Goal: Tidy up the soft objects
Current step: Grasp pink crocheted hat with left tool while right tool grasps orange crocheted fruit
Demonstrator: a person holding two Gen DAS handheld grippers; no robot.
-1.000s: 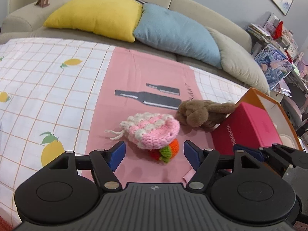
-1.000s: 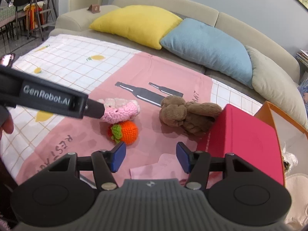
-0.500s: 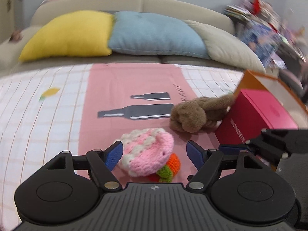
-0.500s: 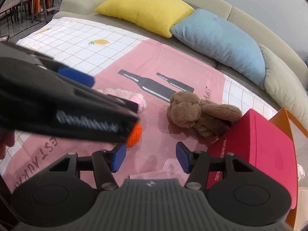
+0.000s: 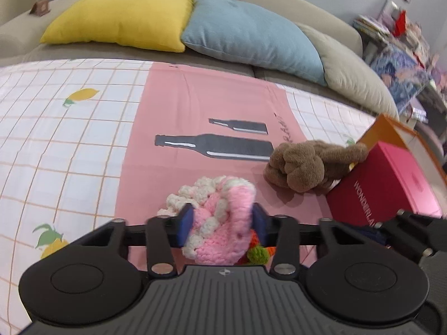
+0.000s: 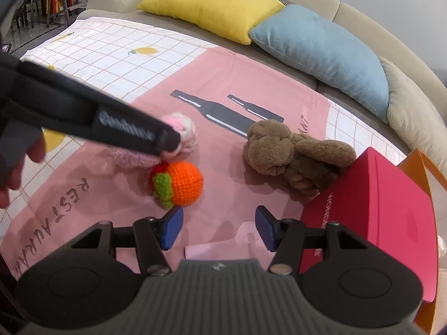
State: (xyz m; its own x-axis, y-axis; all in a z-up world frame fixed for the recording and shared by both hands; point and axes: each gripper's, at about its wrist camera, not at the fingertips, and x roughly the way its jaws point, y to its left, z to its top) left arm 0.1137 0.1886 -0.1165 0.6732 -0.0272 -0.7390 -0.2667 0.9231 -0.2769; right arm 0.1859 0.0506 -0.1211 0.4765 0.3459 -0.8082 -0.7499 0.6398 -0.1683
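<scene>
My left gripper (image 5: pixel 222 223) is shut on a pink-and-white crocheted toy (image 5: pixel 220 229); its blue pads squeeze the toy from both sides. The toy also shows in the right wrist view (image 6: pixel 181 128), partly behind the left gripper's black finger (image 6: pixel 134 131). An orange crocheted ball with a green and red top (image 6: pixel 178 182) lies on the pink cloth just below the pink toy. A brown plush (image 6: pixel 290 153) lies to the right against a pink box (image 6: pixel 391 209). My right gripper (image 6: pixel 219 227) is open and empty, near the orange ball.
The pink cloth (image 5: pixel 209 111) lies over a checked lemon-print sheet (image 5: pixel 56 139) on a sofa. Yellow (image 5: pixel 123 16), blue (image 5: pixel 251 33) and beige (image 5: pixel 352 69) cushions line the back. An orange box (image 5: pixel 391 131) stands behind the pink box. A cluttered shelf (image 5: pixel 399 47) is at the right.
My left gripper has moved forward over the pink-and-white toy and closed on it. The right gripper stays open and has moved little.
</scene>
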